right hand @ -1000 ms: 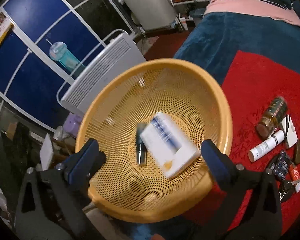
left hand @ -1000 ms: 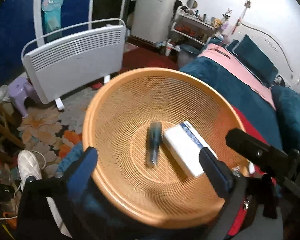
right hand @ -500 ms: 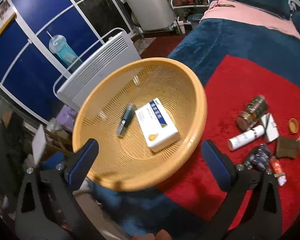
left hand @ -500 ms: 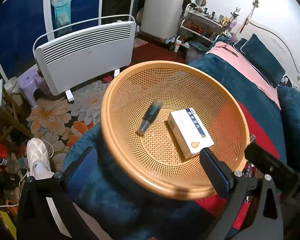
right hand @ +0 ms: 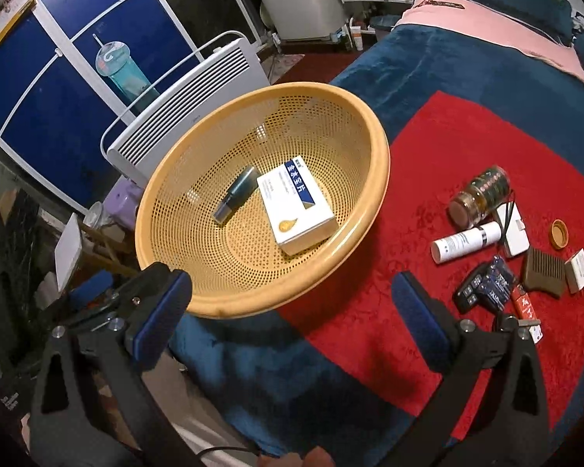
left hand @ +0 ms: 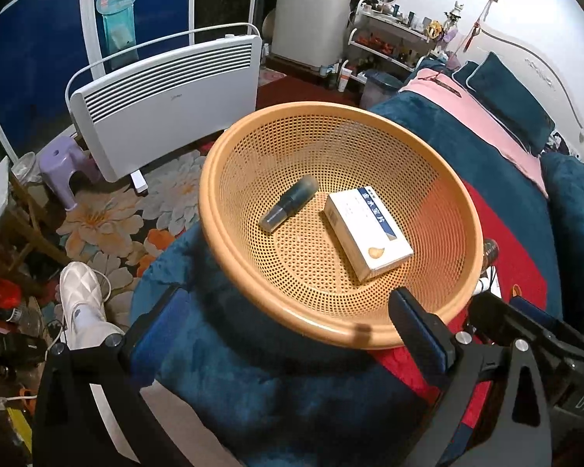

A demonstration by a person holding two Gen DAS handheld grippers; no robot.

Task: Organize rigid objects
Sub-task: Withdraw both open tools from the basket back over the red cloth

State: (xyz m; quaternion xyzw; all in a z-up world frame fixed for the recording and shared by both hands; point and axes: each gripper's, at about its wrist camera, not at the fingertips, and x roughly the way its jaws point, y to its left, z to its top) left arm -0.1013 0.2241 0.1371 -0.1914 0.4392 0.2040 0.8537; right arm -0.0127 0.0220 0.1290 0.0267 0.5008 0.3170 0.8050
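An orange perforated basket (left hand: 229,257) (right hand: 373,210) sits on the bed's corner. In it lie a white box with a blue stripe (left hand: 368,233) (right hand: 298,204) and a dark teal tube (left hand: 290,202) (right hand: 235,194). My left gripper (left hand: 288,334) is open and empty, just in front of the basket's near rim. My right gripper (right hand: 292,311) is open and empty, its fingers straddling the near rim from behind. Loose items lie on the red cloth (right hand: 370,330): a brown jar (right hand: 479,198), a white tube (right hand: 465,241), a wooden comb (right hand: 543,276), a small box (right hand: 578,270).
A white panel heater (left hand: 167,97) stands on the floor beyond the basket. A purple stool (left hand: 64,167) and a white shoe (left hand: 81,303) lie on the floral rug at left. The bed with blue blanket (right hand: 467,66) and pink cover extends to the right.
Both grippers have pulled back and up from the basket, which now looks smaller and rests on the bed. The tube has rolled a little inside it.
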